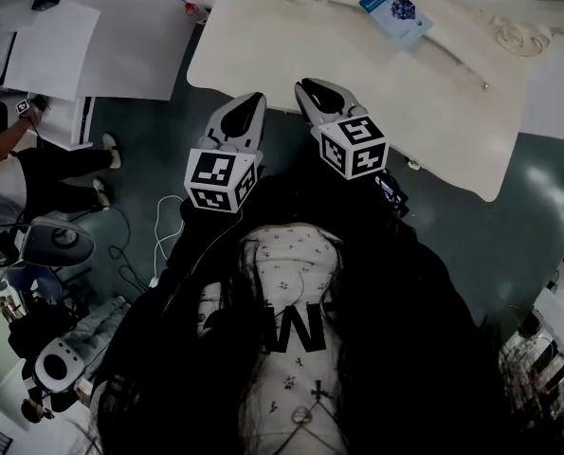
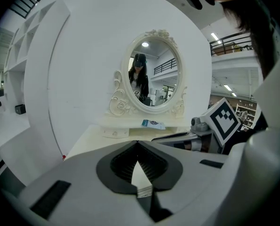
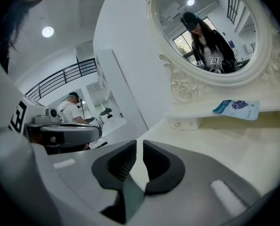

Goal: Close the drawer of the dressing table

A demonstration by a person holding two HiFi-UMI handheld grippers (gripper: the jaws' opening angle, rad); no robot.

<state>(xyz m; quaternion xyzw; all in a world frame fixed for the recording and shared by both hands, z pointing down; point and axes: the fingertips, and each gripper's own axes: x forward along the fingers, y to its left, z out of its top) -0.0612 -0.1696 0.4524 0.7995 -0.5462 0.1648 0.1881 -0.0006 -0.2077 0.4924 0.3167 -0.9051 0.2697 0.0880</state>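
- Here, in the head view, both hands are held close before the chest. The left tool [image 1: 251, 102] and the right tool [image 1: 315, 93] sit side by side, tips pointing at the near edge of the dressing table [image 1: 291, 55].
- A blue card [image 1: 395, 9] lies farther back on the tabletop. Another person [image 1: 16, 159] stands well off to the left, with cables [image 1: 158, 226] on the dark floor.
- In the left gripper view, the tool is level, facing the oval mirror [image 2: 151, 74]. A small drawer [image 2: 115, 133] with knobs sits under the mirror's left foot; whether it stands out I cannot tell. The jaw tips meet, with nothing between them.
- In the right gripper view, the tool hangs above the tabletop's edge, touching nothing. Only a thin slit parts its jaws, and they are empty.
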